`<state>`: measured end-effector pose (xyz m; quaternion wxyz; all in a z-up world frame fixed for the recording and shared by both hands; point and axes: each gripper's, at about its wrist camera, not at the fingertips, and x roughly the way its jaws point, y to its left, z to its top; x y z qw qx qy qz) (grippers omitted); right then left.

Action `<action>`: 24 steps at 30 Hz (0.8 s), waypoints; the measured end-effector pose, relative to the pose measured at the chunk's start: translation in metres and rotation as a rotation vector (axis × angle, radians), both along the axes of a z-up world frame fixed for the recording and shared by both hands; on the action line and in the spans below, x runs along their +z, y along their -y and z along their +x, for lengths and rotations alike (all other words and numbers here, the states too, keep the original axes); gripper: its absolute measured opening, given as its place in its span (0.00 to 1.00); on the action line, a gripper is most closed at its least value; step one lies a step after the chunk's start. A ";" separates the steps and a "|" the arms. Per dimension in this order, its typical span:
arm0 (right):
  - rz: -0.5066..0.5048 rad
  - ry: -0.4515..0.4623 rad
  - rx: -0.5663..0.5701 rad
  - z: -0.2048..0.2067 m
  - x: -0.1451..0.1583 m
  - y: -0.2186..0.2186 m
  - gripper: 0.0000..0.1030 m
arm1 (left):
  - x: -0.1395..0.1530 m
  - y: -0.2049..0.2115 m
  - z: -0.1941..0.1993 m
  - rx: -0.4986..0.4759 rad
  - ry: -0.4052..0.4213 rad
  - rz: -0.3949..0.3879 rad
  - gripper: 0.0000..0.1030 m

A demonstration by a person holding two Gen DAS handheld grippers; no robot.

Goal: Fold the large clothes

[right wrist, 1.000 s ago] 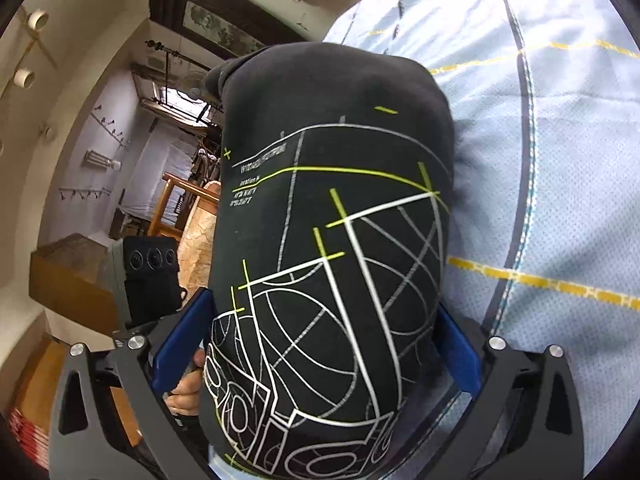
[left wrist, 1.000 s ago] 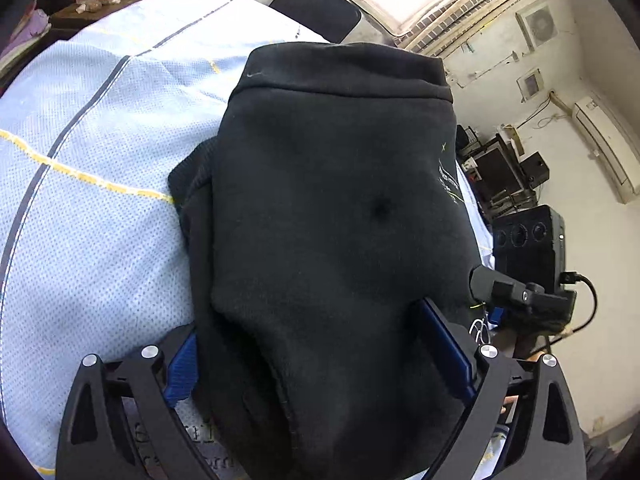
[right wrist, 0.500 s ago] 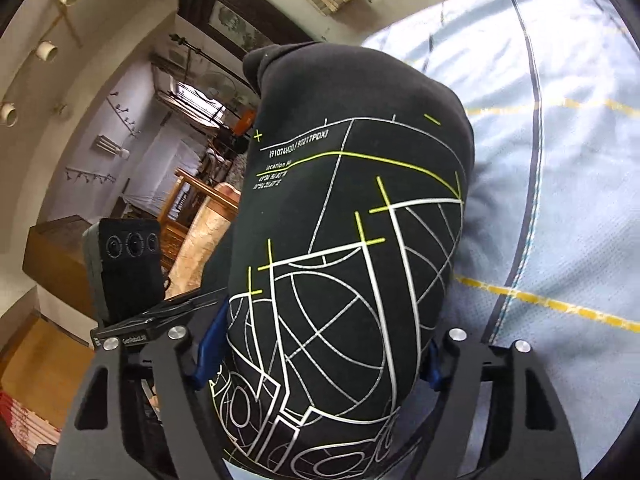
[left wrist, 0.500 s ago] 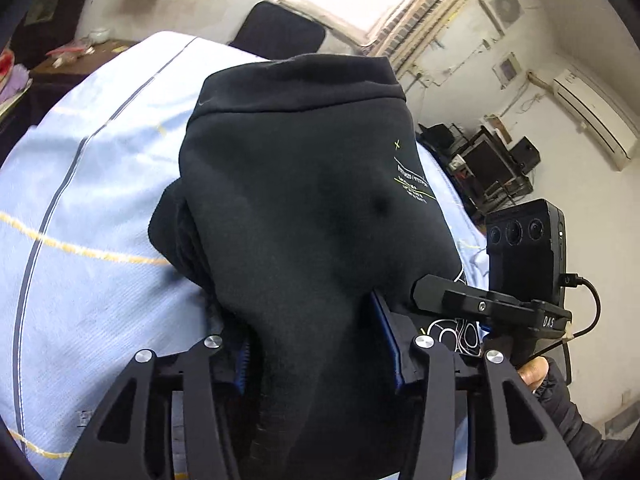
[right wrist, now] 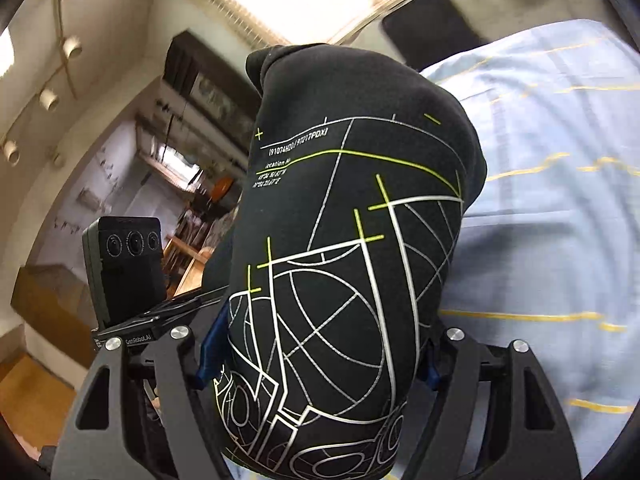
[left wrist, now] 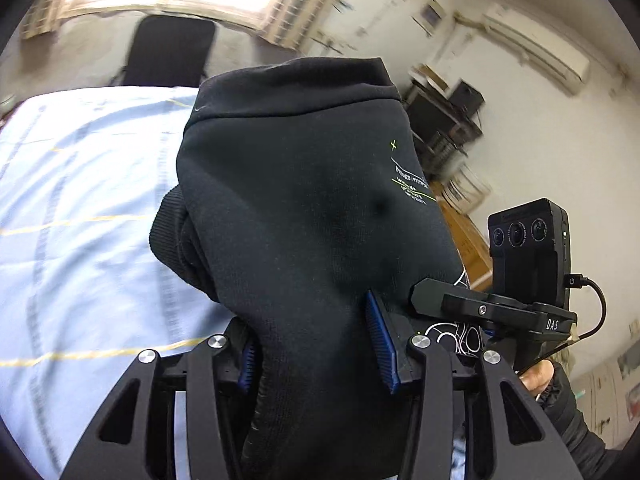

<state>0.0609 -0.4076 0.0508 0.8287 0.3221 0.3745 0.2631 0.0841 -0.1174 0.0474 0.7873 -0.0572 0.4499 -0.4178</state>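
Observation:
A black sweatshirt [left wrist: 304,216] with white and yellow line print [right wrist: 340,264] is folded into a bundle and held up off the light blue bed sheet [left wrist: 80,216]. My left gripper [left wrist: 316,344] is shut on its plain black side. My right gripper [right wrist: 316,360] is shut on its printed side. The two grippers hold the near end of the bundle side by side; each sees the other's camera block [left wrist: 528,252] [right wrist: 124,264]. A ribbed cuff [left wrist: 168,224] sticks out on the left.
The bed sheet [right wrist: 552,240] has yellow and grey stripes. A black chair back [left wrist: 168,48] stands beyond the bed. Shelves with equipment [left wrist: 444,120] and wooden furniture [right wrist: 188,256] stand beside the bed.
Both grippers closed on the sweatshirt and lifted it off the bed. Both views have tilted up toward the window and walls.

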 end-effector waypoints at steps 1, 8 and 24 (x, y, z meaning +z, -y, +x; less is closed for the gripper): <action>0.005 -0.005 -0.016 -0.005 -0.003 0.010 0.69 | -0.005 0.010 0.000 -0.017 -0.006 0.010 0.45; 0.066 -0.193 -0.117 -0.019 -0.074 0.073 0.69 | -0.067 0.085 0.006 -0.092 -0.045 0.182 0.51; -0.129 -0.222 -0.225 -0.042 -0.048 0.057 0.82 | -0.033 0.049 -0.019 0.003 0.013 0.182 0.60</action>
